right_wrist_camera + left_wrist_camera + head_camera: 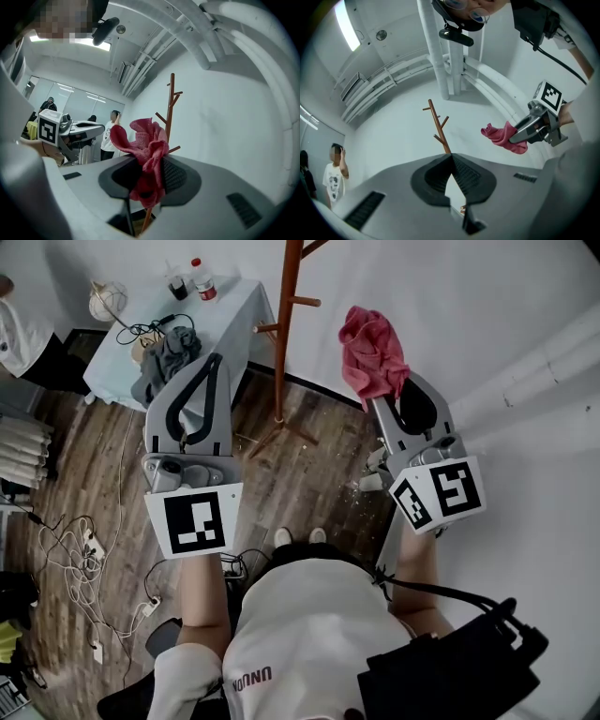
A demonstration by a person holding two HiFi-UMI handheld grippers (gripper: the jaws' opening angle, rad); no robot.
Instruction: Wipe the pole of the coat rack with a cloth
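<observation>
Two likely risks: cloth [370, 351] snagging on a peg [304, 302] and pulling free, or pole [284, 343] tipping under a sideways push, with nothing steadying it. Right tongs [382, 399] clamped on bunched cloth, just right of pole, not touching it. Left tongs [217, 360] closed, empty, left of pole, also apart.

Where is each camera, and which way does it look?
Head view: on the head, looking down at the rack, left tool, right tool, arms, shirt.
Left gripper view: on the left tool, looking along its shut jaws at the rack.
Right gripper view: on the right tool, looking along jaws shut on the cloth.
All share the rack and cloth.
</observation>
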